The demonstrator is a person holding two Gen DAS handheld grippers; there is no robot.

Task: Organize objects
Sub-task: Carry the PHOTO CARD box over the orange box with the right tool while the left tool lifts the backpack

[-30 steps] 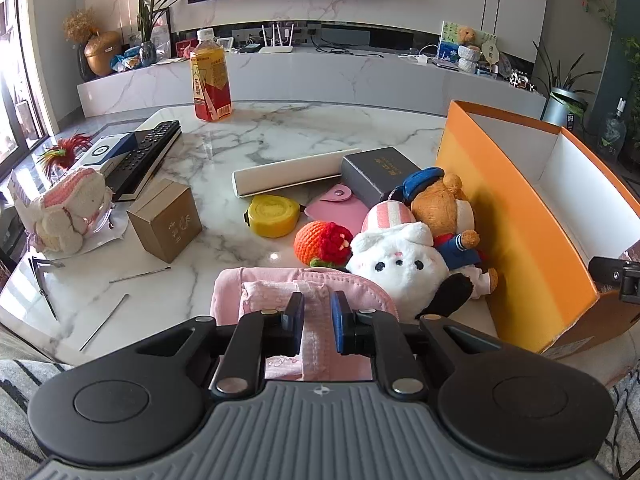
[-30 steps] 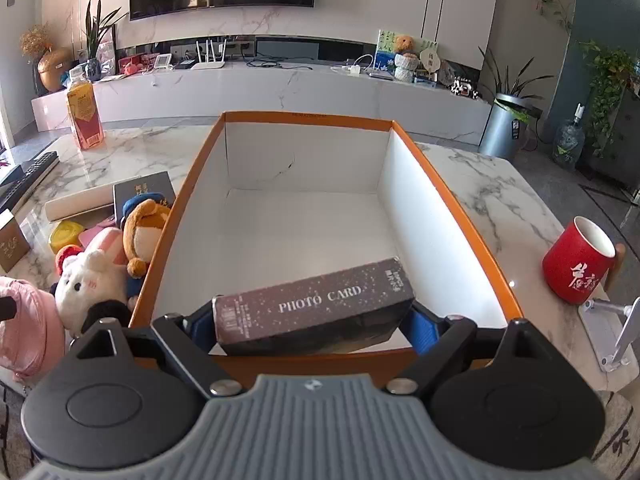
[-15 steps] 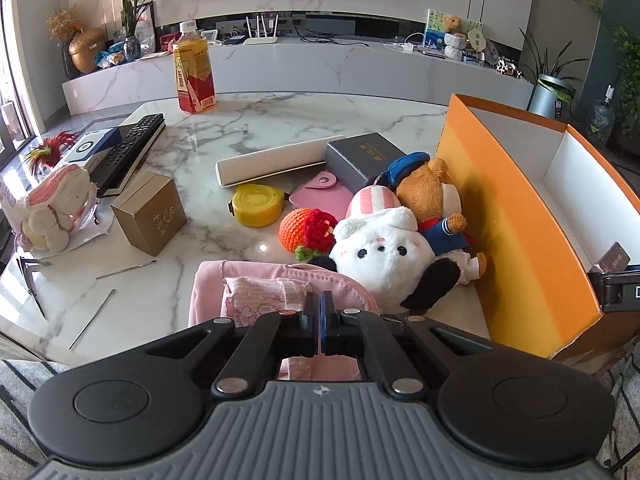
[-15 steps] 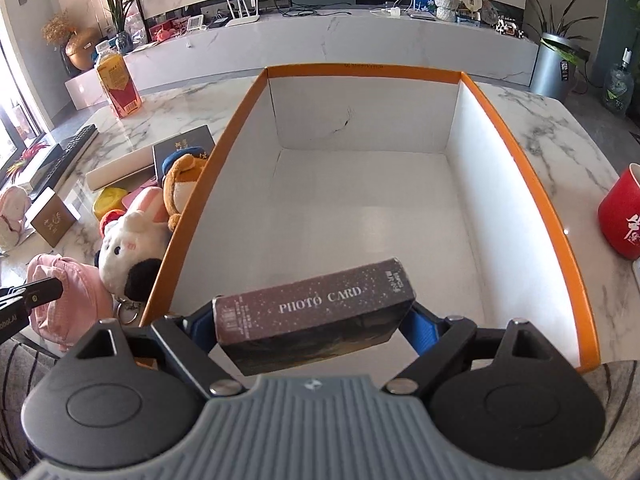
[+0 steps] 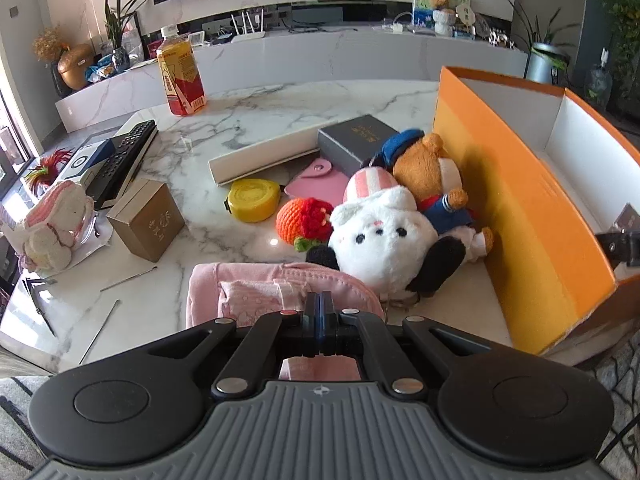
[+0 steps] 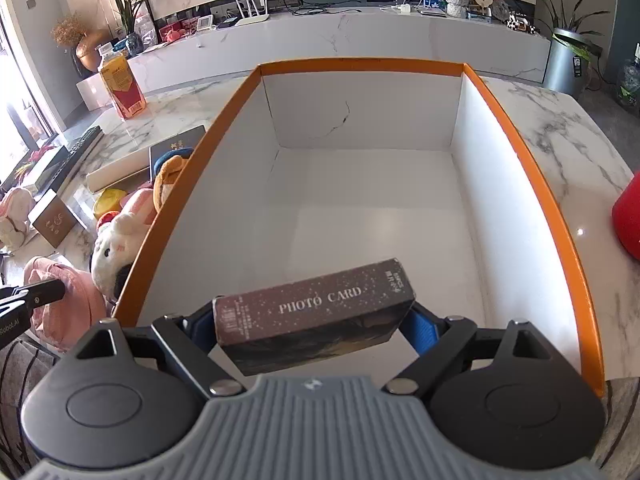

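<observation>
A pink fabric cap (image 5: 248, 292) lies at the table's near edge. My left gripper (image 5: 319, 312) is shut on a fold of its fabric, jaws fully together. The white plush (image 5: 380, 236) and the brown bear (image 5: 424, 168) lean against the outer wall of the orange box (image 5: 520, 208). In the right wrist view my right gripper (image 6: 314, 320) is shut on a dark "PHOTO CARD" box (image 6: 316, 304), gripped by its two short ends. It hangs tilted over the near end of the orange box (image 6: 360, 65), whose white inside holds nothing else.
Left of the orange box lie a crocheted strawberry (image 5: 304, 220), yellow tape measure (image 5: 254, 200), pink pouch (image 5: 320, 178), grey box (image 5: 356, 142), long white box (image 5: 260, 156), brown box (image 5: 148, 220), remote (image 5: 120, 160) and bottle (image 5: 180, 76). A red mug (image 6: 628, 216) stands right of the box.
The left jaws closed from a small gap onto the pink fabric. The right gripper moved forward and tipped down over the orange box, still holding the card box.
</observation>
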